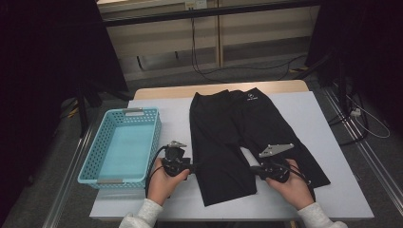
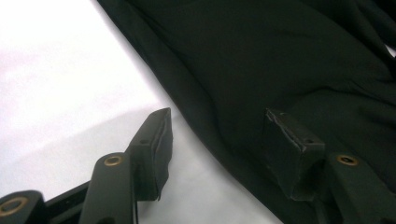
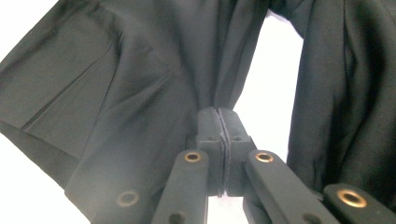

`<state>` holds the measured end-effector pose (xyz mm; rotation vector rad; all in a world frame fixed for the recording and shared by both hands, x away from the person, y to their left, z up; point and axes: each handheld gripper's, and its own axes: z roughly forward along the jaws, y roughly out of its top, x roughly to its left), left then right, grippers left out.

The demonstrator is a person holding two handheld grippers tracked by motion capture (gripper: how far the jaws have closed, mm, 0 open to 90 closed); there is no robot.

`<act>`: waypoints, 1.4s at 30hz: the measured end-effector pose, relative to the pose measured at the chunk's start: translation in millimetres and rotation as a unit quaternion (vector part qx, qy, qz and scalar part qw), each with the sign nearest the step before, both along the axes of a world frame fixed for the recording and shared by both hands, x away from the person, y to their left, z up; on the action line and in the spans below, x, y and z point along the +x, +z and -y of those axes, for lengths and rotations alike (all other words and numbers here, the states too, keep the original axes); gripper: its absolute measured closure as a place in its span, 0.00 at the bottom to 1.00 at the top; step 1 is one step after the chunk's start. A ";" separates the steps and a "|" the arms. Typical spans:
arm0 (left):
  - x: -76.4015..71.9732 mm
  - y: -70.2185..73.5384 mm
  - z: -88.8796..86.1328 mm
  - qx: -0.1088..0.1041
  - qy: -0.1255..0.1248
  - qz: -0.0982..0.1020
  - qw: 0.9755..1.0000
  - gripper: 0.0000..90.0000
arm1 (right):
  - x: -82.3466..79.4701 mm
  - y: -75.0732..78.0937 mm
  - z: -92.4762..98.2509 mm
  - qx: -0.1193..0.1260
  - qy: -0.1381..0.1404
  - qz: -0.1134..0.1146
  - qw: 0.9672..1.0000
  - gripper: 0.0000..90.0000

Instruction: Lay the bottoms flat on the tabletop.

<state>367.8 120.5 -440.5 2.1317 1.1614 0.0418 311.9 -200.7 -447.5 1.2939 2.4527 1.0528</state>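
Note:
A pair of black shorts (image 1: 228,128) lies flat on the white table (image 1: 309,114), waistband away from me and legs towards me. My left gripper (image 1: 192,166) is at the outer edge of the left leg, low over the table. In the left gripper view its jaws (image 2: 219,113) stand open: one pad over bare table, the other over the shorts (image 2: 261,56), with the fabric's edge between them and not pressed. My right gripper (image 1: 253,169) is at the inner edge of that same leg, near the gap between the legs. Its jaws (image 3: 218,116) are shut on a pinch of the shorts (image 3: 140,84).
A light blue plastic basket (image 1: 90,166) stands at the table's left, close to my left hand, and nothing is in it. Bare table lies to the right of the shorts and along the front edge. Beyond the table are floor cables and dark stands.

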 end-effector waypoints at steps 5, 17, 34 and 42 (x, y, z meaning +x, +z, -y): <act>-9.2 1.2 10.0 -0.013 -0.027 -0.046 0.998 0.67 | 0.1 -0.5 -0.3 0.003 0.001 -0.001 1.000 0.99; -6.3 7.1 0.7 -0.005 -0.028 -0.069 0.997 1.00 | 0.8 -0.6 -1.2 0.002 0.003 0.010 1.000 1.00; -7.8 20.8 -33.7 -0.006 0.001 -0.082 0.997 0.99 | -12.7 0.3 -42.9 0.006 0.085 0.007 0.996 1.00; -7.3 22.8 -35.8 0.003 0.006 -0.088 0.996 0.99 | -13.4 0.6 -45.1 0.009 0.097 0.004 0.995 1.00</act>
